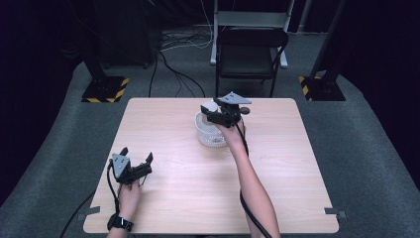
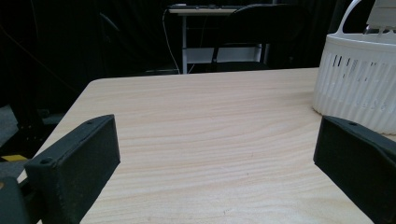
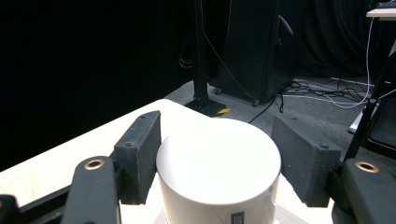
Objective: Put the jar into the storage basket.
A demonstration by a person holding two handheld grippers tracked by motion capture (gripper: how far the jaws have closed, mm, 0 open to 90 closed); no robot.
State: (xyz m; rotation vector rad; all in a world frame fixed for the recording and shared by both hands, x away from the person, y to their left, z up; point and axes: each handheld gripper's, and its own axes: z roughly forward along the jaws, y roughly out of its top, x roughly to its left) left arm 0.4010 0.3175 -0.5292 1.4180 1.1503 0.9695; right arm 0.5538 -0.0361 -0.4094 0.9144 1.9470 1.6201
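High view first: the white basket [image 1: 210, 133] sits on the wooden table [image 1: 188, 198], toward its far half, and everything keys off it. The right forearm stretches up from the near edge in a long diagonal, the hand ending right at the basket's near-right rim. The right gripper [image 1: 210, 113] is held level above the basket, pointing left across it, with a white cylinder [image 1: 210, 105] between its jaws. Well away from the basket, down toward the near-left, the left gripper [image 1: 136, 157] rests low on the table, the hand behind it wearing a dark wristband, jaws splayed wide and pointing roughly toward the basket.

Over to the left gripper view: both black jaws stand far apart at the frame's lower corners with bare tabletop between them, nothing held. The basket [image 2: 357, 86] rises at the far right, slotted wall and arched handle showing.

Now the right gripper view: the cylinder [image 3: 218, 161] stands upright between the jaws, flat top bright. The left pad is against its side; the right pad stands a little off it, so the grip is not closed.
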